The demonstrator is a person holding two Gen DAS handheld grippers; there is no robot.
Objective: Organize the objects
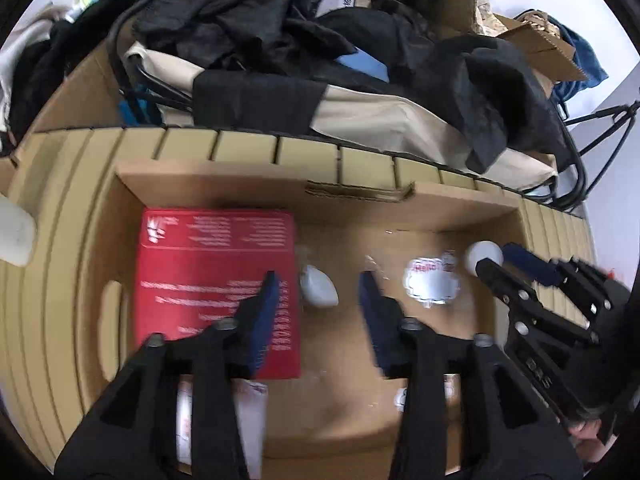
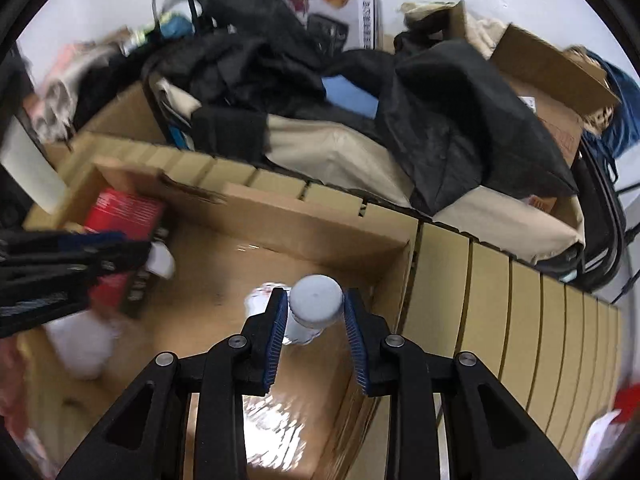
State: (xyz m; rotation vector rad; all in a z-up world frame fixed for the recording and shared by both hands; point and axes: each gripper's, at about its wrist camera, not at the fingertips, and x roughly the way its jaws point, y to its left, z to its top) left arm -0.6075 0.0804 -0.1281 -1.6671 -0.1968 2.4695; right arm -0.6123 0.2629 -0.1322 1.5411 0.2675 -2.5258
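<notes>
An open cardboard box (image 1: 440, 200) sits on a slatted tan table (image 1: 248, 148). Inside it lie a red box (image 1: 216, 280), a small white object (image 1: 319, 290) and a crinkly clear packet (image 1: 430, 282). My left gripper (image 1: 318, 292) is open above the box floor, its jaws astride the white object without touching it. My right gripper (image 2: 316, 308) is shut on a white-capped bottle (image 2: 316, 300) and holds it over the right end of the box (image 2: 320, 220). The right gripper also shows in the left wrist view (image 1: 496, 262), holding the bottle's cap (image 1: 483, 254).
Behind the table is a pile of black clothes (image 1: 256, 36) on a beige cot (image 1: 380, 120), with cardboard boxes (image 2: 552, 80) and blue cloth at the right. A white object (image 1: 16, 232) stands at the table's left edge. A shiny wrapper (image 2: 272, 420) lies in the box.
</notes>
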